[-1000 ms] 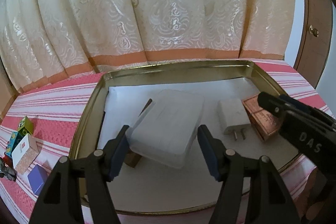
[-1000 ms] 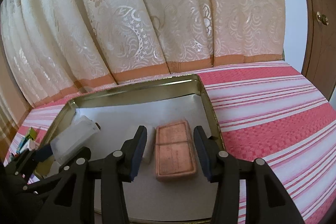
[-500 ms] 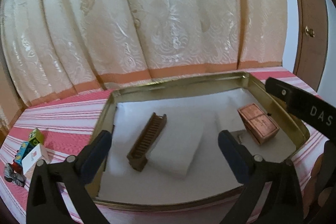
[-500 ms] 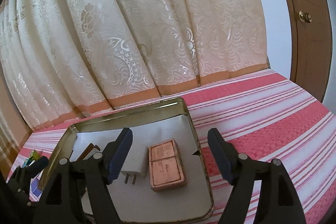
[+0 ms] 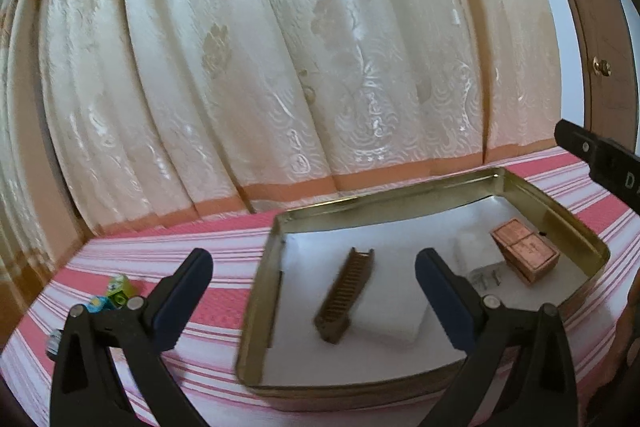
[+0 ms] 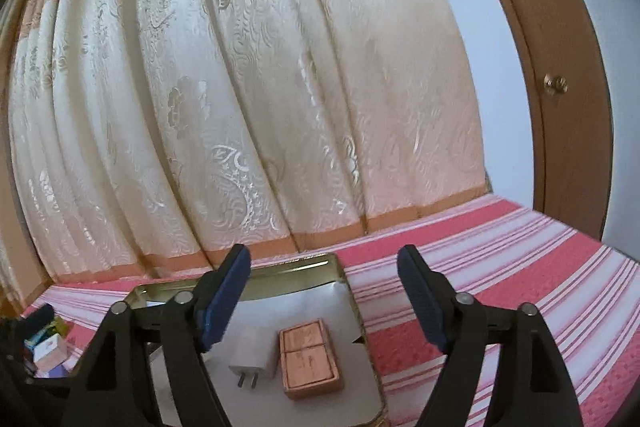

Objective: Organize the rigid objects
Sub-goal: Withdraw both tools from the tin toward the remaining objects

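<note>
White box released flat in tin, translucent, rectangular.

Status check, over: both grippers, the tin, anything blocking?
Left gripper open, empty; right gripper just opening, empty. Tin holds comb, white box, charger, copper box. Nothing in the way.

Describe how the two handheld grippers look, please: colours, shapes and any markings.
Both the left gripper and the right gripper are black plastic, with two angular fingers carrying ribbed dark blue pads and silver screws. The right gripper's side shows white letters, cut off.
</note>
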The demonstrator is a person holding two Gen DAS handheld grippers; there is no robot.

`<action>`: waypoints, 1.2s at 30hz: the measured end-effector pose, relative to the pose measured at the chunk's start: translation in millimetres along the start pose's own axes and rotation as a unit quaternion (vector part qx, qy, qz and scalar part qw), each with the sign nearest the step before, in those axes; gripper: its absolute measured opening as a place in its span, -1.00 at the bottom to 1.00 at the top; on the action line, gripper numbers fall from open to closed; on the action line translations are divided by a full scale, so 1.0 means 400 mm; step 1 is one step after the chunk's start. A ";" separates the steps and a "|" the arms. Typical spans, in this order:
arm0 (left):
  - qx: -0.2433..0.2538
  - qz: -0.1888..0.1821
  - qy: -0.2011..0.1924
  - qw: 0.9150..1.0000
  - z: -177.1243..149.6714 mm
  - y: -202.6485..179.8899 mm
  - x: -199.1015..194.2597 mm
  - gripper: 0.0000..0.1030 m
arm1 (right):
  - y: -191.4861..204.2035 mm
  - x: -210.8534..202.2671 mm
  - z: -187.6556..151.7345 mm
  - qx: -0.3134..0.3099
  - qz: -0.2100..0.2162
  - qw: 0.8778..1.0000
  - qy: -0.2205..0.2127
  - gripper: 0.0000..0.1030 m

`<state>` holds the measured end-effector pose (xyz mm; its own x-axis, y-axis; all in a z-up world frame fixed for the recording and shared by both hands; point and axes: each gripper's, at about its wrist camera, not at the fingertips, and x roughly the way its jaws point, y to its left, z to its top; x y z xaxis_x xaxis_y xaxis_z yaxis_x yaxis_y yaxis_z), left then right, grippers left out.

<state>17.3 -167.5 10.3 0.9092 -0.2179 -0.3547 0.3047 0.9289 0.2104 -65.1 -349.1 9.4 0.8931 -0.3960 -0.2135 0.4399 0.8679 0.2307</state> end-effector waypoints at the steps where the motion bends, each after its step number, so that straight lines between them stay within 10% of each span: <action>1: 0.000 -0.002 0.001 1.000 -0.002 0.006 -0.003 0.99 | 0.005 0.002 -0.002 -0.005 -0.002 1.000 0.002 0.58; 21: -0.046 0.018 0.033 0.998 -0.066 0.199 -0.017 0.99 | 0.059 -0.034 -0.031 -0.003 -0.002 1.000 0.020 0.58; 36: -0.052 0.044 0.034 0.997 -0.098 0.325 -0.026 0.99 | 0.227 -0.085 -0.091 0.000 0.074 0.996 0.047 0.58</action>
<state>36.3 -32.8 5.5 0.9087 -0.1159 -0.4010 0.1893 0.9706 0.1485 -58.8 -245.8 3.0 0.9358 -0.2334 -0.2641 0.3034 0.9147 0.2669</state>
